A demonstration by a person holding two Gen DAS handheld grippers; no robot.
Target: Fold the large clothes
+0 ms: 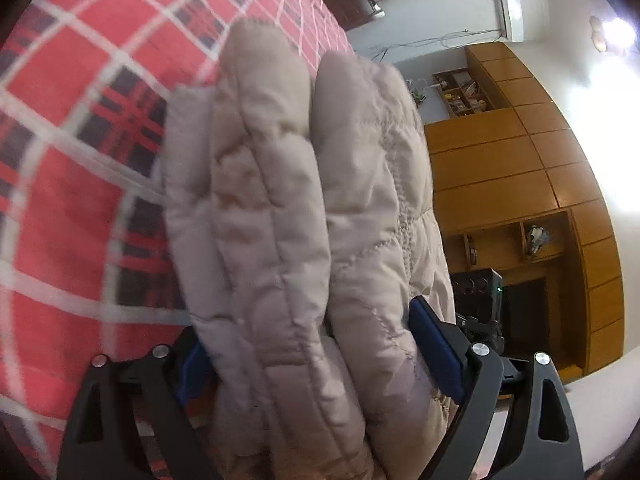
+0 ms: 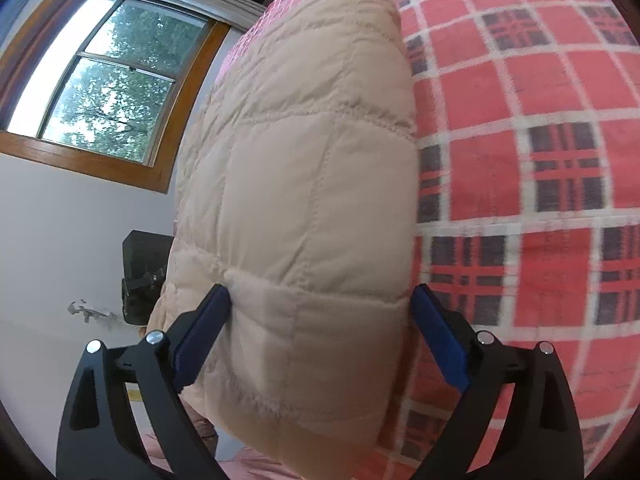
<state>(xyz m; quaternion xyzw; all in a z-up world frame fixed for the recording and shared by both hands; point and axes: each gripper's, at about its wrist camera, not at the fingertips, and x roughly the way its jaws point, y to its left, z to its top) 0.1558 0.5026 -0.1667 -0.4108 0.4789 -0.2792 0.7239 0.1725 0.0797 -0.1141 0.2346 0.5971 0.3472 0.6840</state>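
Two grippers each clamp a thick fold of the same beige quilted puffer jacket (image 1: 304, 216), which is held up against a bed covered in a red plaid sheet (image 1: 80, 152).

On the left gripper (image 1: 320, 344), the blue-padded fingers (image 1: 438, 350) stand apart only as far as the bulk of cloth between them allows; both pads press into the padding, so they are pinching the jacket. Two puffy doubled layers rise straight out from between the fingers and fill the middle of the view. To the left of the fingers and beyond them lies the plaid sheet; to the right stands a wooden wall cabinet (image 1: 532, 168) with open cubbies, an air conditioner (image 1: 512, 12) high on the wall, and a dark device with a small green light just past the right finger.

On the right gripper (image 2: 322, 320), the fingers (image 2: 202, 340) likewise squeeze a broad quilted panel of the jacket (image 2: 304, 184), the left pad denting the fabric and the right pad flat against its edge. The panel runs forward away from the fingers, its stitched squares plain to see. Right of the fingers the plaid sheet (image 2: 540, 128) spreads out; left of them is a white wall with a wood-framed window (image 2: 104, 80) showing trees, and a black object (image 2: 144, 272) close beside the left finger.
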